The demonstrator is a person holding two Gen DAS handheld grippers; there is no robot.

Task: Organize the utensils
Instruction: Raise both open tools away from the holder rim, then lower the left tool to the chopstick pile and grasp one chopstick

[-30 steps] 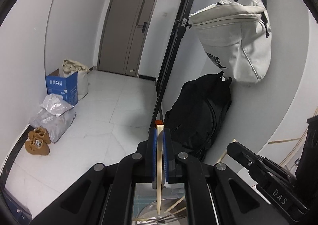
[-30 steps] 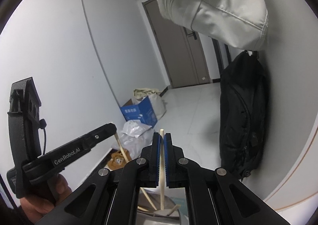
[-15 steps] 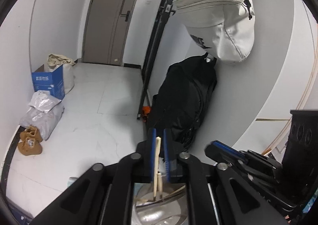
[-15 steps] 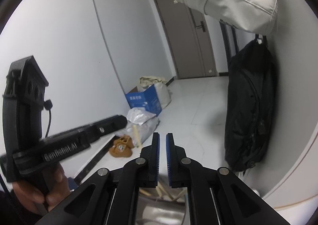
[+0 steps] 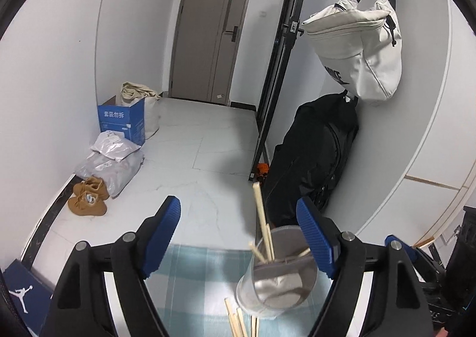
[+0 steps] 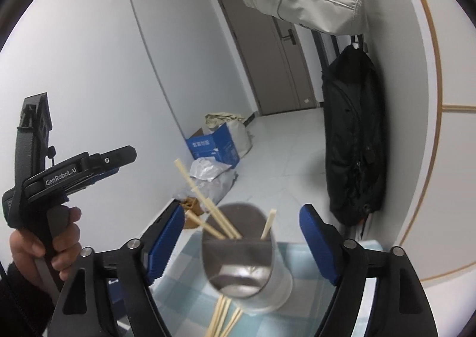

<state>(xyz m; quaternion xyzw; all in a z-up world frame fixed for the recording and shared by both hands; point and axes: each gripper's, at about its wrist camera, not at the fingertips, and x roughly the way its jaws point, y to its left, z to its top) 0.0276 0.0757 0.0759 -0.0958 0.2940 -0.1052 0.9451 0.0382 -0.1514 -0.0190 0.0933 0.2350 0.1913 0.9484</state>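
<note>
Left wrist view: left gripper (image 5: 238,233) jaws opening, empty; steel cup (image 5: 278,274) of chopsticks (image 5: 261,218) at 5 o'clock. Right wrist view alone shows a hand (image 6: 44,250) at 8 o'clock; right gripper (image 6: 241,241) jaws opening around the cup, untouched.

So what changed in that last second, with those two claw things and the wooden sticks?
Both let go. A second ago the left gripper and right gripper each pinched one chopstick; now their jaws are opening with nothing between the pads, and the chopsticks stand in the metal cup. More of the cup and checked cloth shows in both views. The spare chopsticks beside the cup stayed on the cloth.
</note>
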